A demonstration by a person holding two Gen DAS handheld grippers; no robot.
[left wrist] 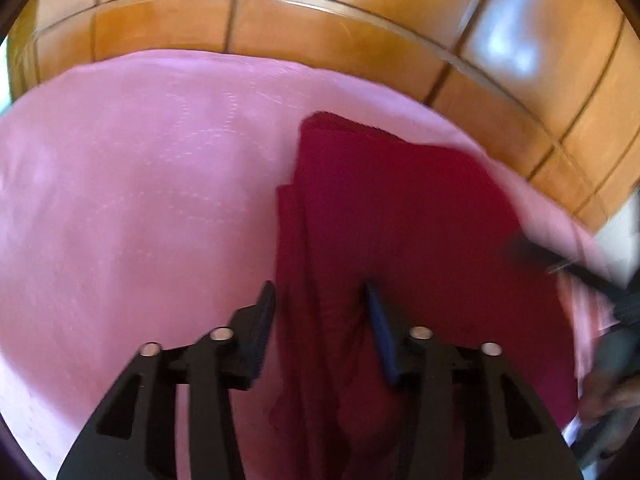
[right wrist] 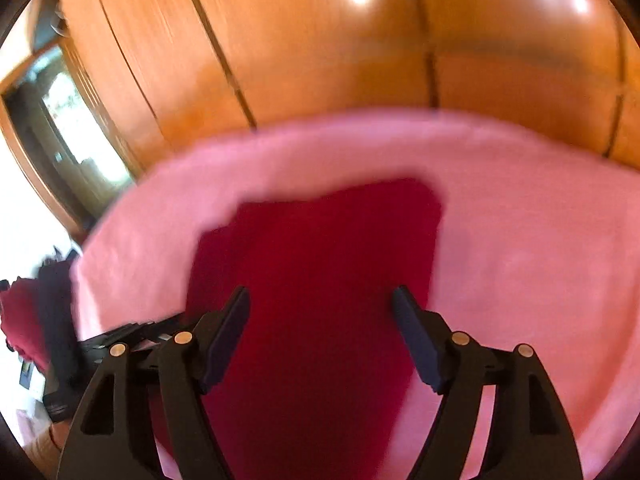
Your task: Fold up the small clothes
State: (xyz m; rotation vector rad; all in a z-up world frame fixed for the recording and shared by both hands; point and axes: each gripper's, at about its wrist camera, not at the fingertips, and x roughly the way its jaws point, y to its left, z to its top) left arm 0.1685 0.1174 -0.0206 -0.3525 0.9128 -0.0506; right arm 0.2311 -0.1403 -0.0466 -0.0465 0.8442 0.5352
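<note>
A dark red garment (left wrist: 400, 220) lies folded on the pink bedspread (left wrist: 140, 200). In the left wrist view my left gripper (left wrist: 318, 300) hangs open over the garment's left edge, where a loose fold (left wrist: 312, 320) runs between its fingers. In the right wrist view the same red garment (right wrist: 328, 248) lies below my right gripper (right wrist: 320, 300), which is open wide and holds nothing. The right gripper shows blurred at the right edge of the left wrist view (left wrist: 580, 276).
Orange wooden wardrobe doors (right wrist: 320, 40) stand behind the bed. A doorway and mirror (right wrist: 68, 128) are at the left. Dark and red clothes (right wrist: 28, 320) lie beside the bed at the left in the right wrist view.
</note>
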